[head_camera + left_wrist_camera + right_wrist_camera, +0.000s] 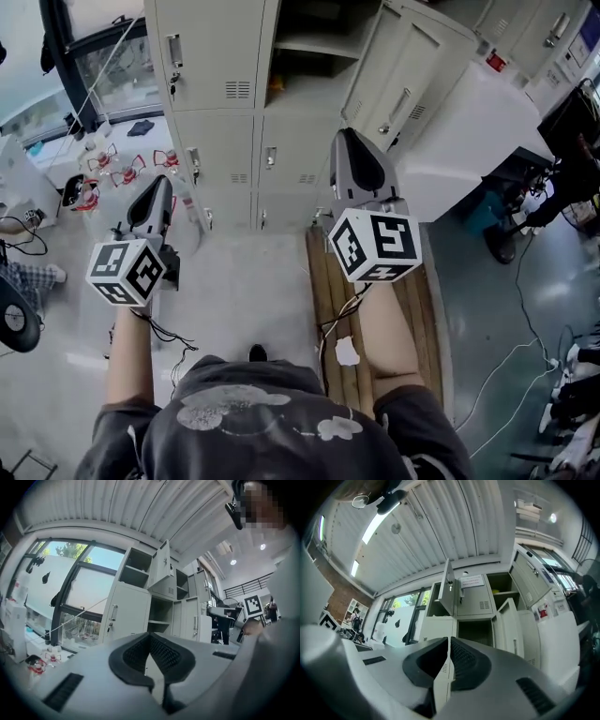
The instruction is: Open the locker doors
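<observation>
We seem between doors: left claw (165, 183) and right claw (349, 136) clenched, empty; next, probably grasp the closed locker door (217, 141) ahead.

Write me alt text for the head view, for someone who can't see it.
Seen from above, a person holds a left gripper and a right gripper, each with a marker cube, toward pale metal lockers. One locker door at upper right stands open; the lower doors are closed. A slatted wooden board lies on the floor at right.
</observation>
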The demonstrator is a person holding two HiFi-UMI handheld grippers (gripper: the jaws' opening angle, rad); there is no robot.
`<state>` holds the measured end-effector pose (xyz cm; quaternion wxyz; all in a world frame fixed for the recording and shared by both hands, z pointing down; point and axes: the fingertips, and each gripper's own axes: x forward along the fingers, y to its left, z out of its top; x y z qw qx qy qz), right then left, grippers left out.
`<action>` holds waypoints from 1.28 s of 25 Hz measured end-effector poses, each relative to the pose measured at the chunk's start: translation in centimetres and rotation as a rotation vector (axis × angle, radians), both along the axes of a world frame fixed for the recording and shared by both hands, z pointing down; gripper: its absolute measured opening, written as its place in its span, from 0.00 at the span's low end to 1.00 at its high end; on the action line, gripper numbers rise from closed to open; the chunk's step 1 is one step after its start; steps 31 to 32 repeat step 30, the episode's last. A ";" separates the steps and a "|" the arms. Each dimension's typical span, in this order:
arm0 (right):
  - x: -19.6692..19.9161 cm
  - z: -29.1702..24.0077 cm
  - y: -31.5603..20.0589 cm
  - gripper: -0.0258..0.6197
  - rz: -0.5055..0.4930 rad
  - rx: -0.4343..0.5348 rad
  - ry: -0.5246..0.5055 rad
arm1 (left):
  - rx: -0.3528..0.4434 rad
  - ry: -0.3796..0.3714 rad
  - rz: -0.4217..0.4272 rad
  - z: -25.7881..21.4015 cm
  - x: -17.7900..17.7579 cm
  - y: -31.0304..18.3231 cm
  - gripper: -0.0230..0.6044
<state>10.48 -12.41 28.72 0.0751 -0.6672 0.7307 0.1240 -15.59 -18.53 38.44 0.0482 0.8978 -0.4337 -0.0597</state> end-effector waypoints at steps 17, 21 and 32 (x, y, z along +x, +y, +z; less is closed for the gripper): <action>-6.8 15.8 4.7 0.09 0.016 -0.353 -0.068 | -0.166 -0.090 0.116 9.2 -4.2 6.0 0.05; -9.4 16.8 6.3 0.09 0.027 -0.363 -0.083 | -0.176 -0.124 0.107 10.2 -6.9 7.5 0.05; -13.7 17.7 10.0 0.09 0.057 -0.375 -0.113 | -0.217 -0.119 0.119 12.0 -11.6 10.7 0.05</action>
